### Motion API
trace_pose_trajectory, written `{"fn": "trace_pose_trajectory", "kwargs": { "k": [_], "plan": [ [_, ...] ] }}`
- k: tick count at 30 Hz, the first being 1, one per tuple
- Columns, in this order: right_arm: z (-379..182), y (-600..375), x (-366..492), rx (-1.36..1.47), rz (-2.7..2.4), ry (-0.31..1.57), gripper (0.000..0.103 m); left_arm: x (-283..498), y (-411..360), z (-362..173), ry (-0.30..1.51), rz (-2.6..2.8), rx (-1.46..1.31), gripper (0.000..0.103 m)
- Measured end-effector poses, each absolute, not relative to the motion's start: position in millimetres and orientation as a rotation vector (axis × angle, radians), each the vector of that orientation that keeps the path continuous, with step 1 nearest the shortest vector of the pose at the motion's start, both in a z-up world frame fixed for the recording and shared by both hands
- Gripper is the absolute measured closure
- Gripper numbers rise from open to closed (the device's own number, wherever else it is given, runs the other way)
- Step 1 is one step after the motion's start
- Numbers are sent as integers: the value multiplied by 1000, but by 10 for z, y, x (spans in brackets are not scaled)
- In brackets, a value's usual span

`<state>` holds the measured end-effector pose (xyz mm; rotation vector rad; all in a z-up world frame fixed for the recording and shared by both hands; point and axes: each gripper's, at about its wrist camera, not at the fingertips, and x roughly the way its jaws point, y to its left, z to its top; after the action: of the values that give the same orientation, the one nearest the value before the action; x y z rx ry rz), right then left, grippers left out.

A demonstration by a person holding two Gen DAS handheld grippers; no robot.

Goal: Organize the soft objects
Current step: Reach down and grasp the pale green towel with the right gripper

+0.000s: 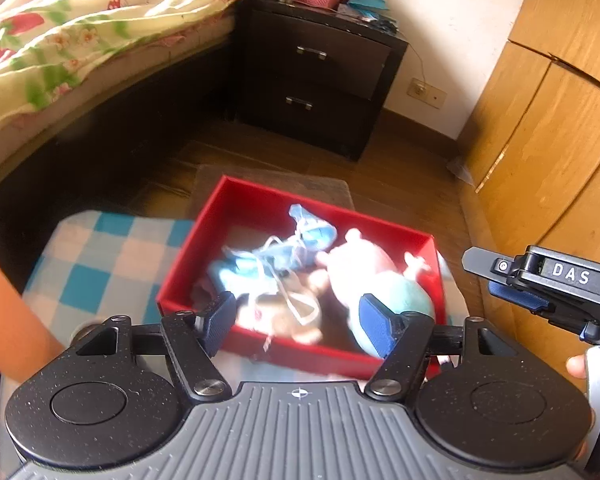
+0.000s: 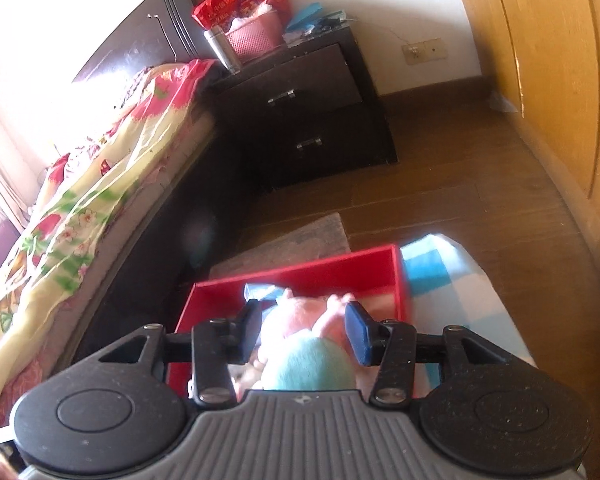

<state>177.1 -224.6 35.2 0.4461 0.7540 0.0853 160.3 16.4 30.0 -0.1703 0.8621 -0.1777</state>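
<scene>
Red box (image 1: 236, 200) at checkered surface's edge, pink plush (image 2: 300, 320) inside, left gripper (image 1: 298, 322) and right gripper (image 2: 304, 330) both released above.

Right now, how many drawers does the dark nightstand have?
2. The upper drawer sits directly above the lower drawer in the nightstand beside the bed; both are closed.

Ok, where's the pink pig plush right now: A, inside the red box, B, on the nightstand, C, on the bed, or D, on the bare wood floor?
A: the pink pig plush lies inside the red box, beside light blue items.
</scene>
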Motion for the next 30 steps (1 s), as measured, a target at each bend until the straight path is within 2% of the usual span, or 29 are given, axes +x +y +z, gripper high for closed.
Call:
{"fn": "trace_pose_trajectory", "kwargs": {
  "k": [6, 21, 30],
  "plan": [
    [303, -2309, 1474, 402, 67, 815, 71, 1369, 50, 162, 918, -221, -153, 34],
    [-16, -2508, 964, 383, 30, 945, 71, 1105, -182, -76, 998, -296, -98, 34],
    [-224, -2432, 893, 306, 34, 1021, 64, 1018, -225, -137, 1026, -318, -80, 34]
  ]
}}
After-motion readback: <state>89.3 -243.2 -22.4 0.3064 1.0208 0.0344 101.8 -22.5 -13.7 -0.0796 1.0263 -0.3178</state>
